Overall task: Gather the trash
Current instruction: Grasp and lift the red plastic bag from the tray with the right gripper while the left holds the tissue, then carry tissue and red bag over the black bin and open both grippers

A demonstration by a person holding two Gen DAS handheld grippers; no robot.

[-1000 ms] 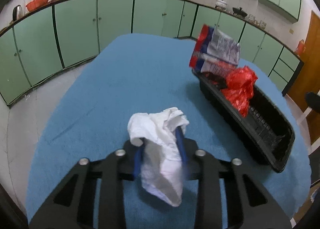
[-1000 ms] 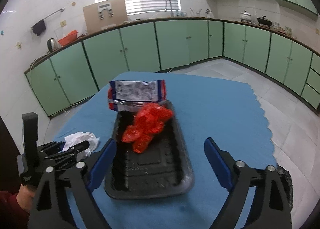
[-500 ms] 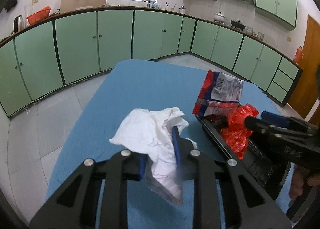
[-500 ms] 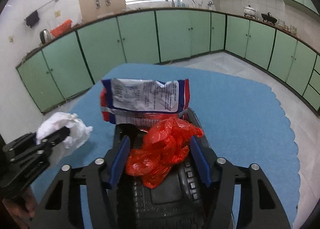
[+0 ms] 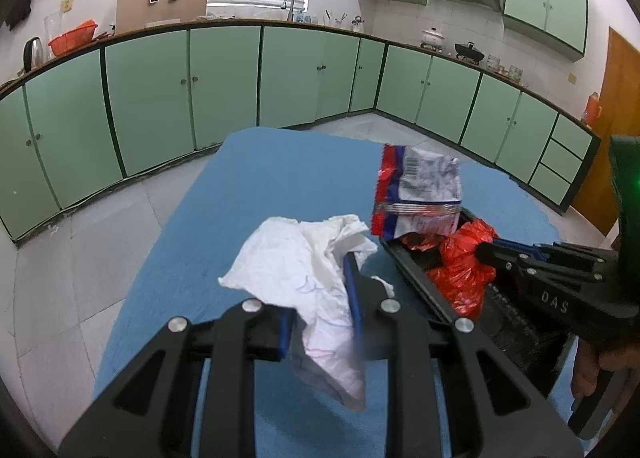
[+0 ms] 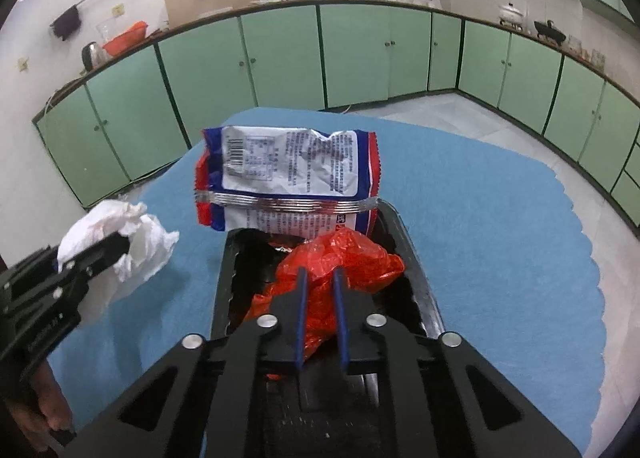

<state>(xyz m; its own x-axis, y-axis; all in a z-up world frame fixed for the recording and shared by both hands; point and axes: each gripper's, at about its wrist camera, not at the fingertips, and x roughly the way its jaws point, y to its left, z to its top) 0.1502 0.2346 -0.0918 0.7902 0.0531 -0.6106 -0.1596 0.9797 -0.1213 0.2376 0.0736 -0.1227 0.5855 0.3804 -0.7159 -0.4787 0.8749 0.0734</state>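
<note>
Left gripper (image 5: 320, 298) holds tissue (image 5: 316, 270); right gripper (image 6: 320, 290) fingers closing on red bag (image 6: 340, 258) in tray (image 6: 420, 278), lower centre; pinch firmly before lifting.

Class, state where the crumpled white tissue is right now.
The crumpled white tissue is pinched in the left gripper, above the blue tablecloth; in the right wrist view it hangs left of the black tray.

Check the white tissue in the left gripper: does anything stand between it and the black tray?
Nothing on the blue cloth between them. The white tissue hangs in the left gripper beside the black tray. Inside the tray, the red plastic bag, snack wrapper and right gripper crowd the far end.
</note>
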